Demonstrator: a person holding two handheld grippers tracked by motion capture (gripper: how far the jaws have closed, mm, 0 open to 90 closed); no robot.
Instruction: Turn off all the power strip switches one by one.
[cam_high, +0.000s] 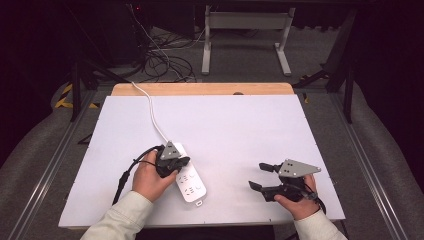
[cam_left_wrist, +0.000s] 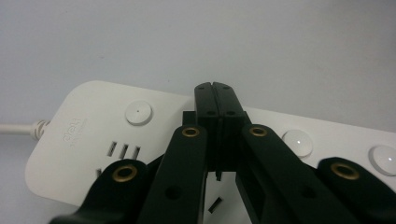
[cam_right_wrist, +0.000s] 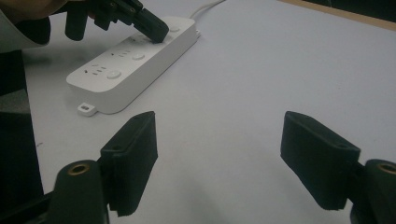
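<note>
A white power strip (cam_high: 192, 182) lies on the white table (cam_high: 235, 125), its white cord (cam_high: 152, 112) running to the far edge. My left gripper (cam_high: 182, 162) is shut, with nothing between the jaws. Its tips (cam_left_wrist: 215, 88) press down on the strip's top face (cam_left_wrist: 84, 135), between two round white buttons (cam_left_wrist: 138, 113) (cam_left_wrist: 298, 142). The right gripper view shows the same contact near the cord end of the strip (cam_right_wrist: 121, 88), under the left gripper (cam_right_wrist: 156, 31). My right gripper (cam_high: 257, 175) rests low at the table's right, open and holding nothing (cam_right_wrist: 219, 140).
A wooden strip (cam_high: 200, 89) runs along the table's far edge. Beyond it are floor cables (cam_high: 160, 60) and a white desk frame (cam_high: 245, 35). Bare white table (cam_right_wrist: 261, 70) lies between the two grippers and toward the far side.
</note>
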